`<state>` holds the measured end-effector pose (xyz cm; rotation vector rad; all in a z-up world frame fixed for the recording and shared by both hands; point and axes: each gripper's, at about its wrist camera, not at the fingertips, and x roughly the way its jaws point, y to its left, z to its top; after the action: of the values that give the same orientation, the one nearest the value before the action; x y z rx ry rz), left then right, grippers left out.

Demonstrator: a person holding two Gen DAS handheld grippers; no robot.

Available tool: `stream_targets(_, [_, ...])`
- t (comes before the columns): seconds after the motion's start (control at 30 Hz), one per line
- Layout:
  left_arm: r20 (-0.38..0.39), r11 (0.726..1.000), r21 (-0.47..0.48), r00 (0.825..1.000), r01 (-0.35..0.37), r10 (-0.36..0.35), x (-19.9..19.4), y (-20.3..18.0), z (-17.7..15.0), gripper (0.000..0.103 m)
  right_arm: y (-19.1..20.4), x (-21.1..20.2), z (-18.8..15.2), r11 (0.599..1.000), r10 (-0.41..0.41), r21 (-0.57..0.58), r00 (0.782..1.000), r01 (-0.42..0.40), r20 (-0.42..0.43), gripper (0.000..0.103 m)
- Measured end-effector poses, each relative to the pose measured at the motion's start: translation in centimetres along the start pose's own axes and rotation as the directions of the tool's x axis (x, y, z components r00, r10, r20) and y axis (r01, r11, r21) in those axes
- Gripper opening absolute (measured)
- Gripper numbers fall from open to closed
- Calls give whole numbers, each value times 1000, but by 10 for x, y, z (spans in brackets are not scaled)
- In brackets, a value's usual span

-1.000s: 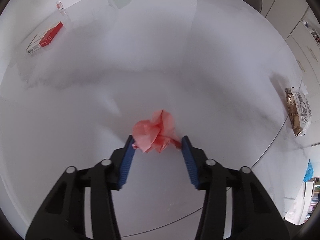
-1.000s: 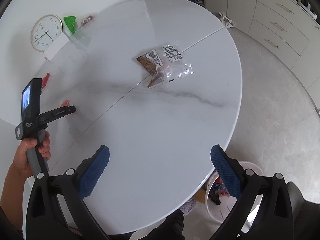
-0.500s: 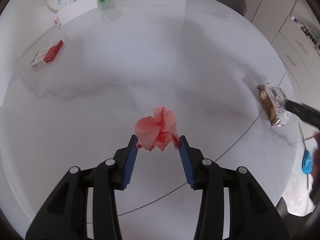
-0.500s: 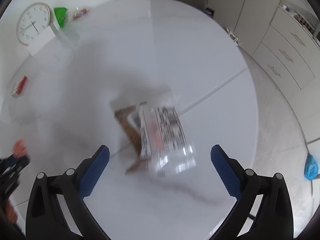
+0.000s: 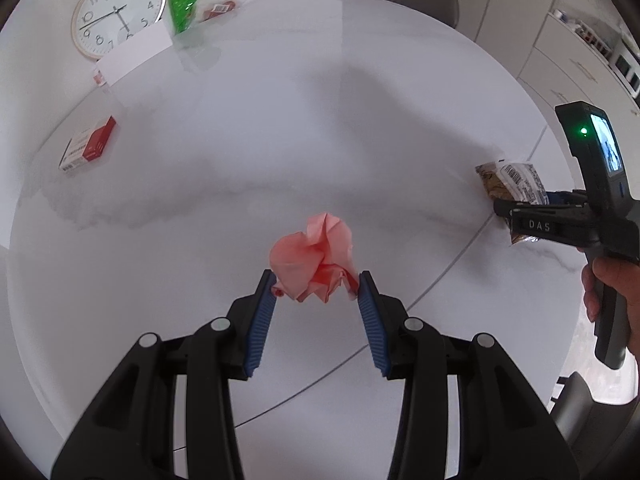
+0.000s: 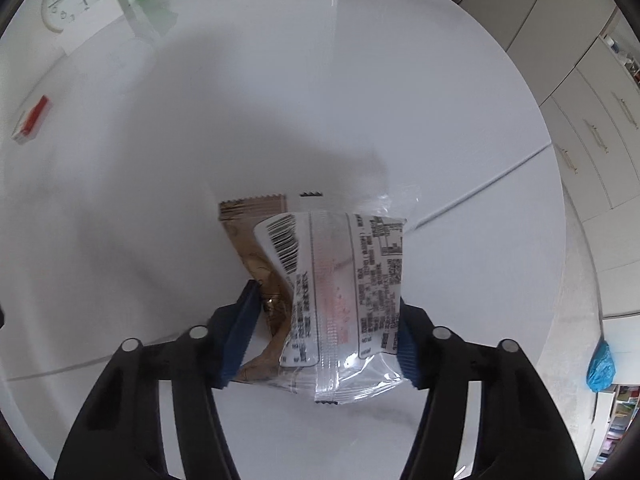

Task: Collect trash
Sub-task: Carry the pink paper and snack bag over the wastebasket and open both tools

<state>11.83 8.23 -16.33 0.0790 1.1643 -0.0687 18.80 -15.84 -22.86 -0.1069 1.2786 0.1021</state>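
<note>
A crumpled pink paper ball is held between the blue pads of my left gripper, above the round white marble table. My right gripper is closed around empty snack wrappers, a clear printed one over a brown one, with both pads touching their sides. From the left wrist view the right gripper sits over those wrappers at the table's right side.
A red and white box lies at the table's left. A wall clock, a white card, a green wrapper and a small red packet lie at the far edge. Cabinets and a blue bag are to the right.
My left gripper closed on the pink paper and lifted it. My right gripper moved down to the wrappers and closed from wide open onto them.
</note>
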Motion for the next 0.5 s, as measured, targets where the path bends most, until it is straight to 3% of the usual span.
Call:
stream_targets(0.13, [21, 998, 61, 1000, 9, -10, -11, -12, -5, 41, -4, -29, -31, 999, 39, 36, 998, -41, 47, 58])
stream_targets(0.33, [23, 979, 180, 995, 96, -102, -36, -56, -30, 41, -38, -87, -119, 976, 108, 178, 987, -129, 122, 58])
stream_targets(0.5, [-17, 930, 310, 979, 200, -205, -53, -114, -62, 41, -87, -121, -215, 945, 50, 314, 991, -88, 127, 59])
